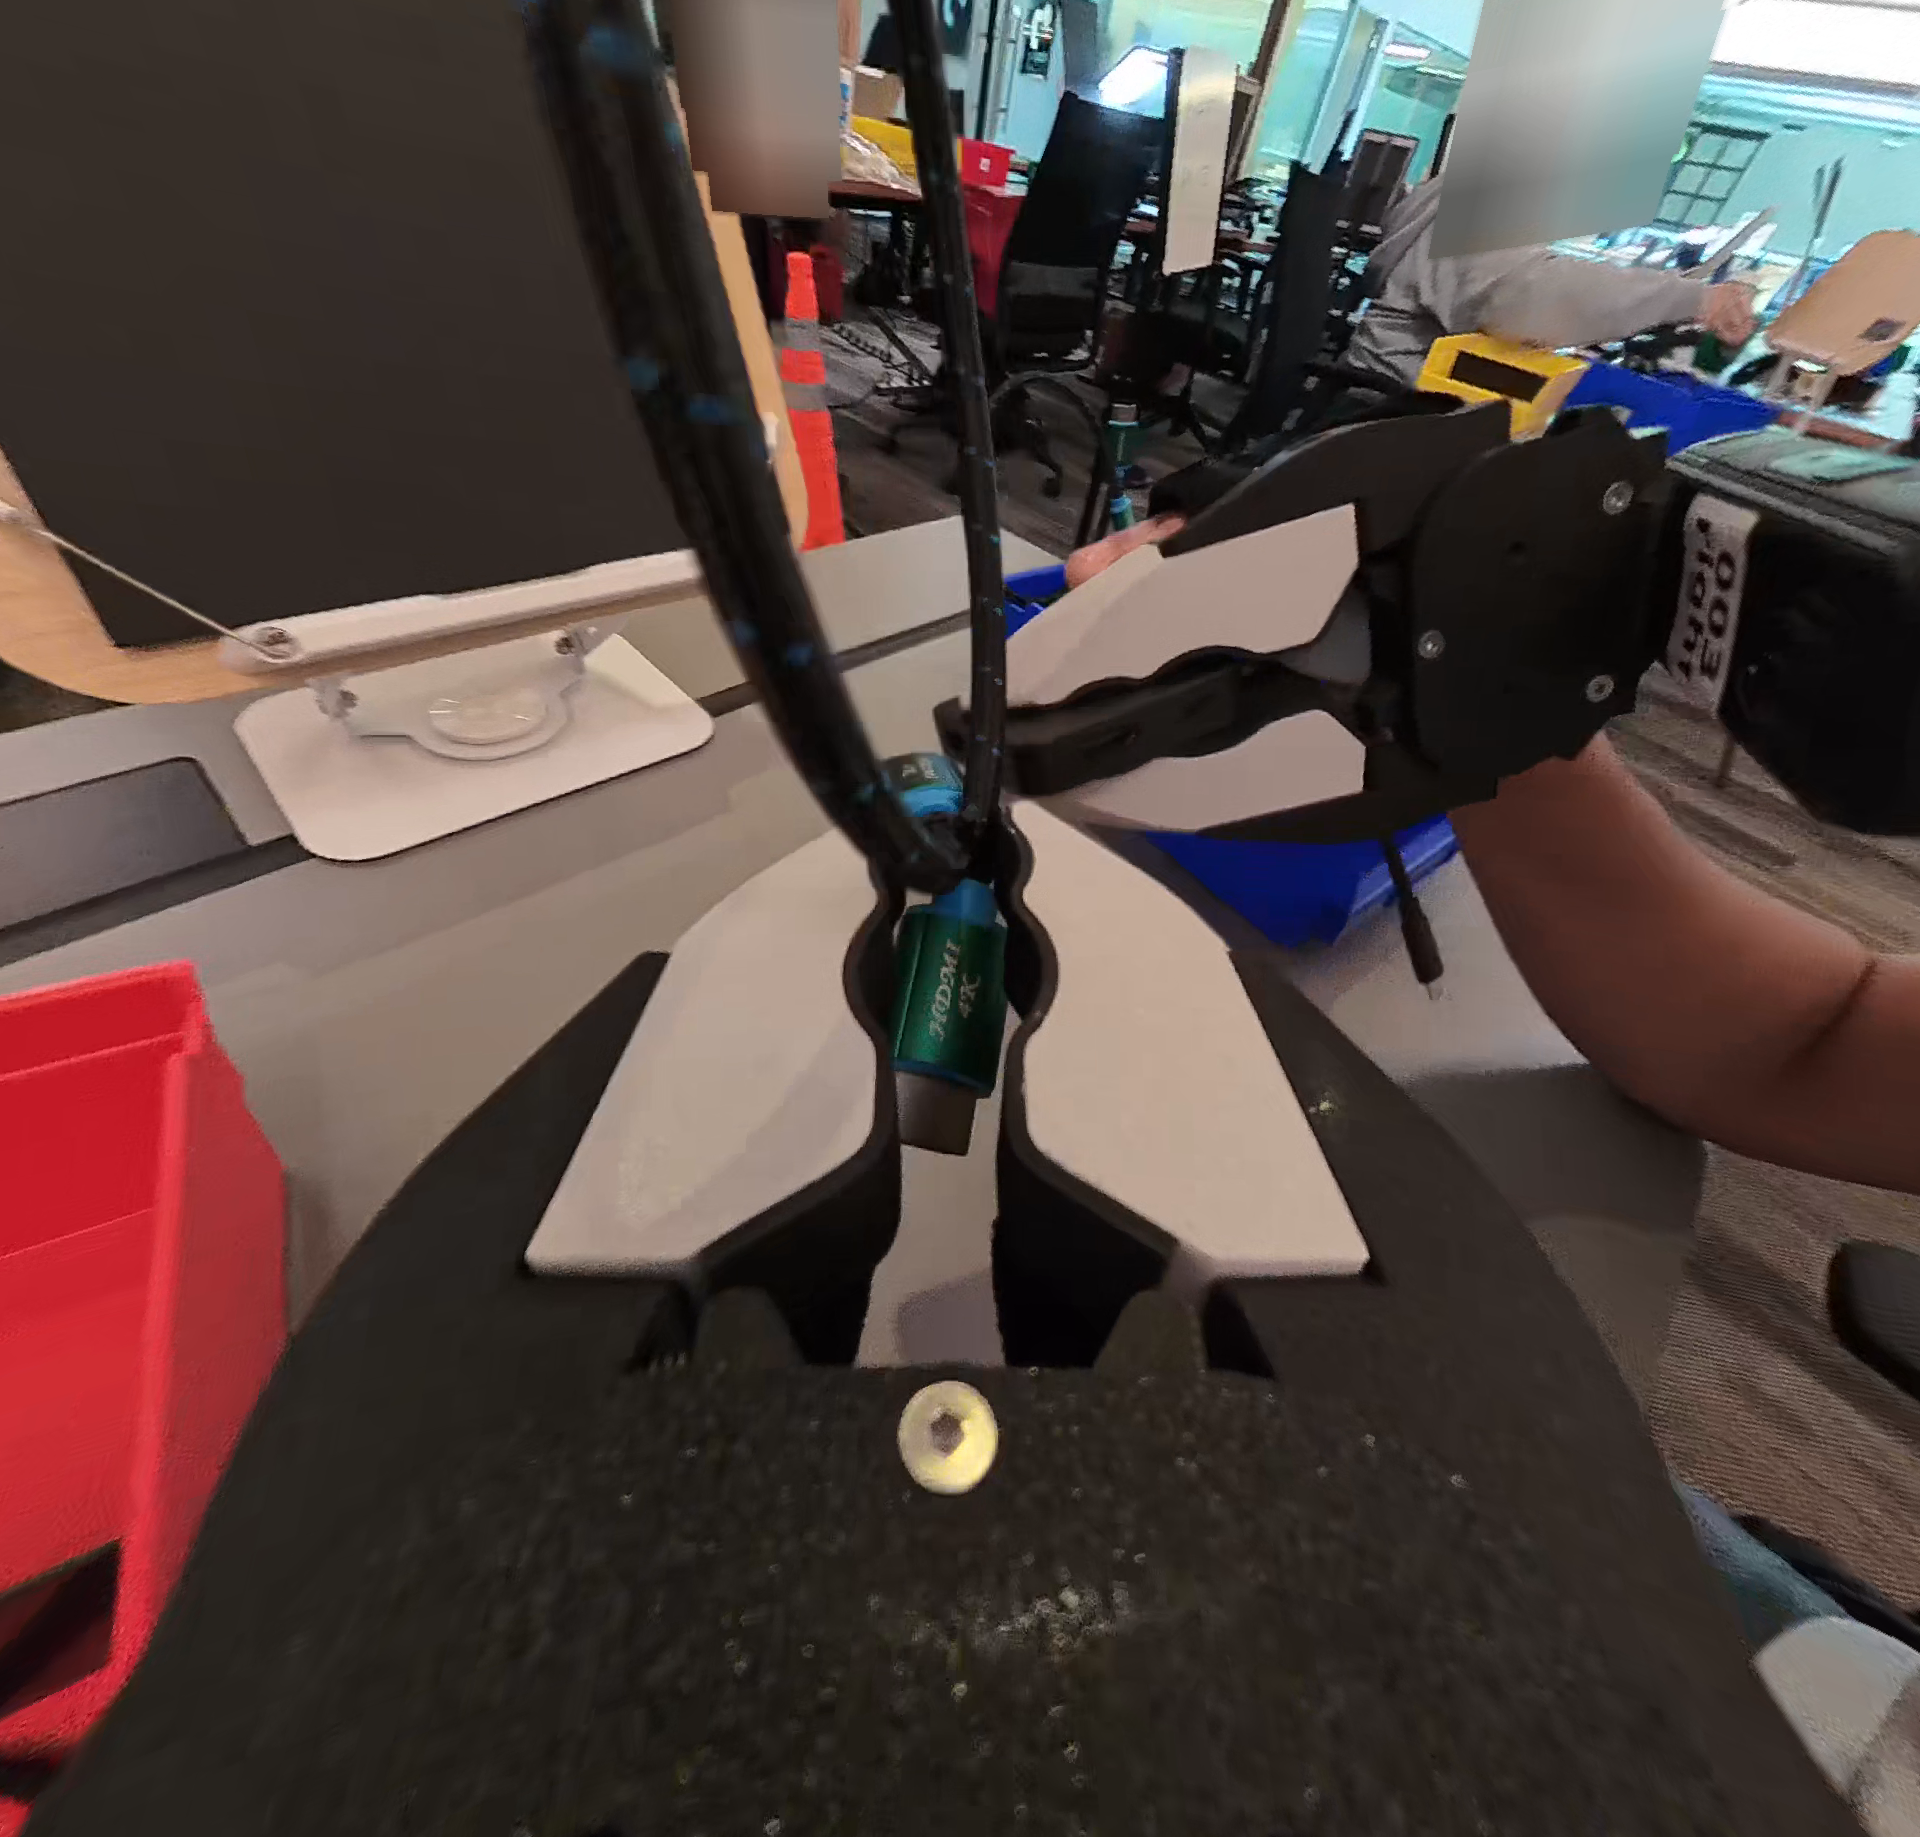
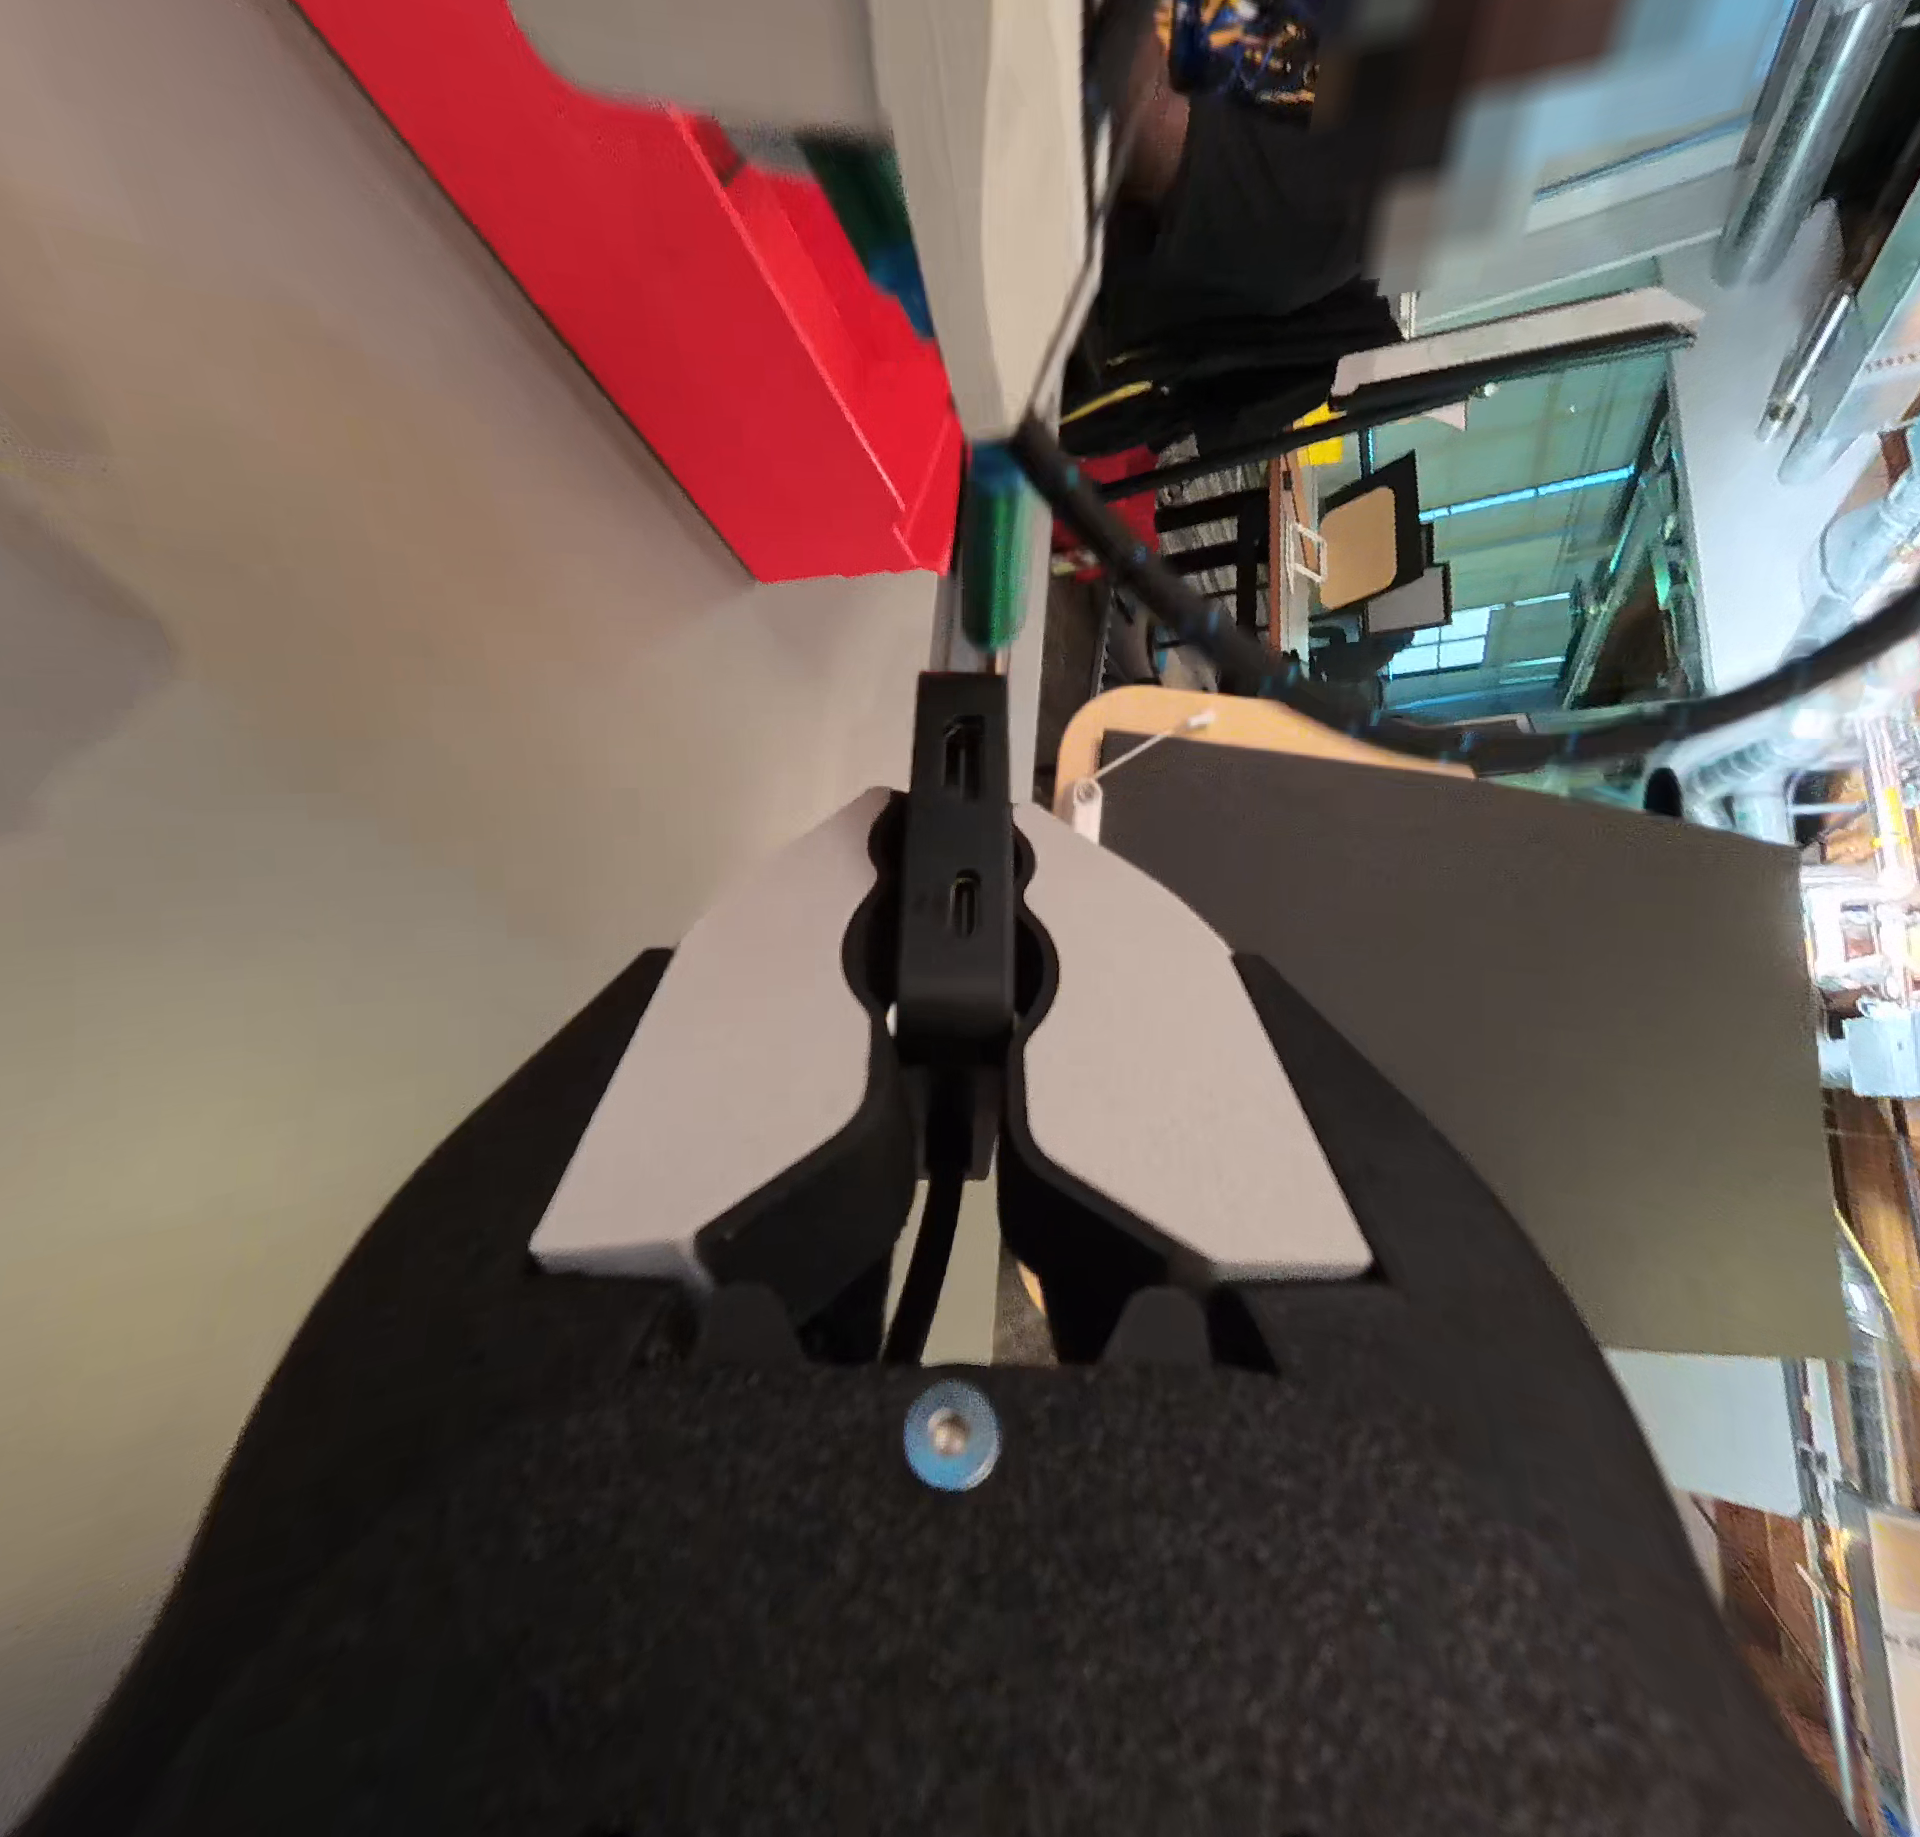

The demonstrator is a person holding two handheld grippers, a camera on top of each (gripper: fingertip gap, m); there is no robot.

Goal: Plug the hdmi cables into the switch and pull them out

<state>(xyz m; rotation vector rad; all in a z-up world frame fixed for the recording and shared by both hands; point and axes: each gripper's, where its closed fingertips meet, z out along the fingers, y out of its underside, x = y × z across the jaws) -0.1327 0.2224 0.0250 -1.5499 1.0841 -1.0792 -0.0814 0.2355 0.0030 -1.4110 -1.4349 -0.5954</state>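
The left gripper (image 1: 951,888) has its jaws clamped narrowly on a green plug (image 1: 948,1008) at frame centre, its braided cable (image 1: 966,353) rising to the top. The right gripper (image 2: 951,811) pinches the black switch (image 2: 956,914), centre frame; another green plug (image 2: 995,566) sits in its far end. A red bin (image 1: 114,1216) sits lower left.

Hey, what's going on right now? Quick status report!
Left gripper shut on green metal HDMI plug. Right gripper shut on small black switch box. Plug not in a port. Braided black cables drape between the two.
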